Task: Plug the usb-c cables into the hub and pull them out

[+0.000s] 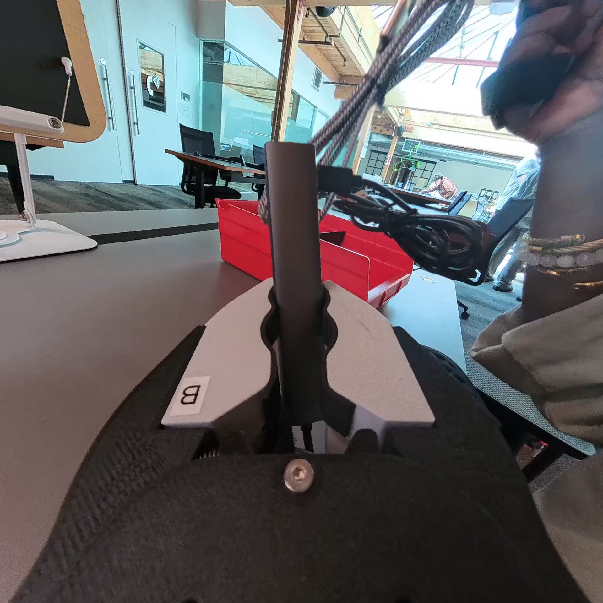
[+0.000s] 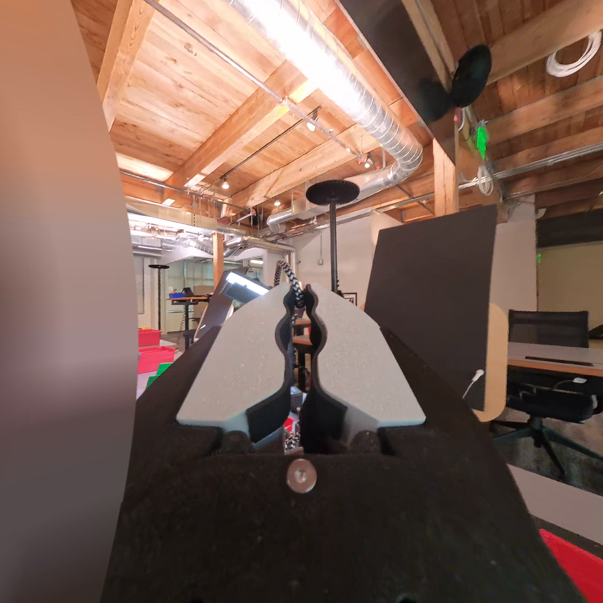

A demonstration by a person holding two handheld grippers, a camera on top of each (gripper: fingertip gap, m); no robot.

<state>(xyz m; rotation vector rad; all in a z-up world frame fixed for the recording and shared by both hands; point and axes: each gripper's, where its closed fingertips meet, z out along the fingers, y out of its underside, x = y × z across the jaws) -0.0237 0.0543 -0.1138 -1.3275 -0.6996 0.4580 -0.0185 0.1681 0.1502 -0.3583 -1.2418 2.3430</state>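
My left gripper (image 1: 298, 293) is shut on a dark grey hub (image 1: 292, 212), a long slab held upright above the table. A black plug (image 1: 339, 177) sits in its right side near the top, and several braided cables (image 1: 375, 98) rise from that side up and right toward the other gripper (image 1: 538, 81), blurred at top right. My right gripper (image 2: 298, 295) points up toward the ceiling and is shut on a black-and-white braided cable (image 2: 287, 274) that loops out above its tips. The cable's plug is hidden.
A red bin (image 1: 326, 248) stands behind the hub on the grey table (image 1: 114, 310), with a bundle of black cables (image 1: 430, 235) at its right. A white stand (image 1: 39, 235) with a screen is at far left. A person's wrist with bracelets (image 1: 561, 257) is at right. Spacing between my two grippers at the tips: around 30 cm.
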